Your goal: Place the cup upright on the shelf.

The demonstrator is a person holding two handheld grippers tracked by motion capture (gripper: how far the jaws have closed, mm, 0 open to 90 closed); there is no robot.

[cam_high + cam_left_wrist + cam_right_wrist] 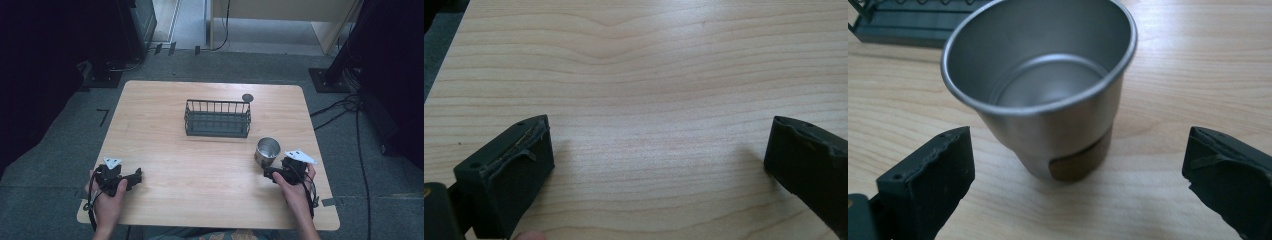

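left tool (134, 177): jaws wide apart, holding nothing, near counter (165, 150) front-left edge, bare wood ahead | wire basket (218, 118): mid-counter, well apart | steel cup (267, 151): upright, just ahead of right tool (268, 173), not gripped | right tool: jaws spread wide, near right edge
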